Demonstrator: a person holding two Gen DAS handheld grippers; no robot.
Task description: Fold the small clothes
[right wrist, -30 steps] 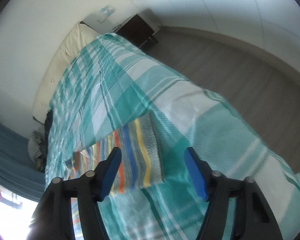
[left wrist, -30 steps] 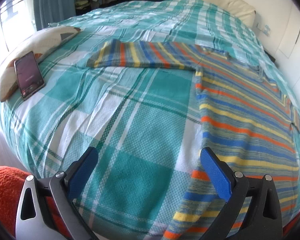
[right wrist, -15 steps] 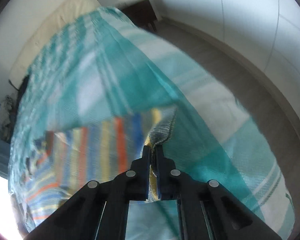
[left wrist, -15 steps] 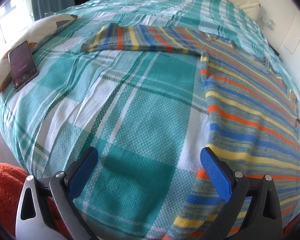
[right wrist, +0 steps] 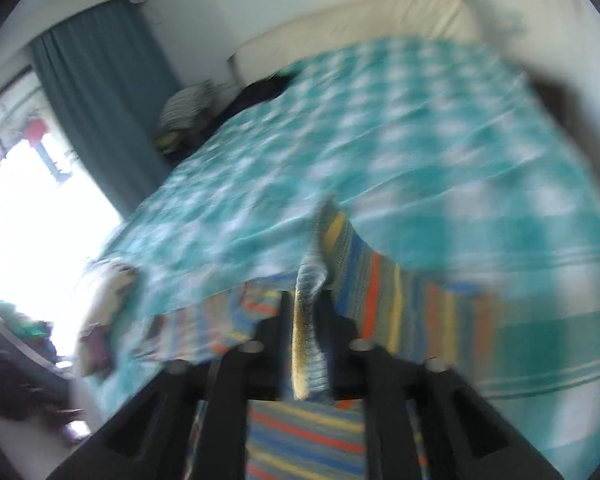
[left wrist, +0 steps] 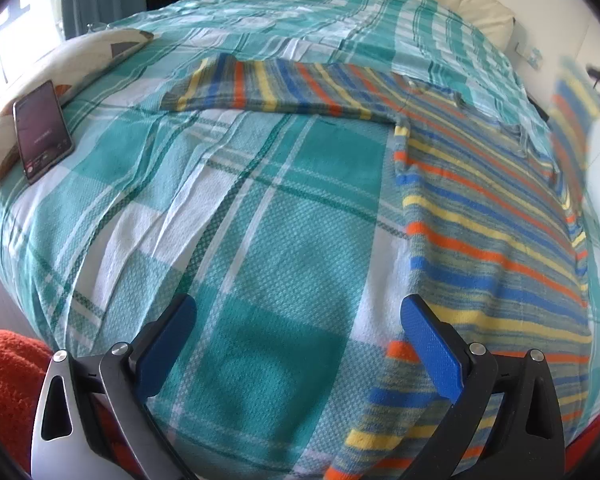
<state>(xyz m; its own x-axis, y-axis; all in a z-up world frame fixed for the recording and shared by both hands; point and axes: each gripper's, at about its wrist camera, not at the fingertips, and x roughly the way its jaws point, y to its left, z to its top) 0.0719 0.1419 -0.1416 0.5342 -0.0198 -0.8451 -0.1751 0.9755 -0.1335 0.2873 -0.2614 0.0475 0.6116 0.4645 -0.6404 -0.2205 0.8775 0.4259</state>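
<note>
Bed covered by a teal-and-white checked woven bedspread [left wrist: 260, 208]: serves as the folding surface. A striped knit sweater in blue, orange, yellow and grey [left wrist: 488, 216] lies spread flat on it, one sleeve extended toward a dark smartphone [left wrist: 40, 130] propped against a cream pillow [left wrist: 80, 54].

Right gripper [right wrist: 306, 320]: clamped on the opposite sleeve cuff [right wrist: 308, 308], which is raised off the bed; view is blurred. Left gripper [left wrist: 300, 344]: jaws spread wide, holding nothing, low over the bedspread beside the hem.

Recommendation: carry the cuff across the chest, keep the sleeve taut, lay it flat before letting go; the left gripper should pin the hem against dragging
</note>
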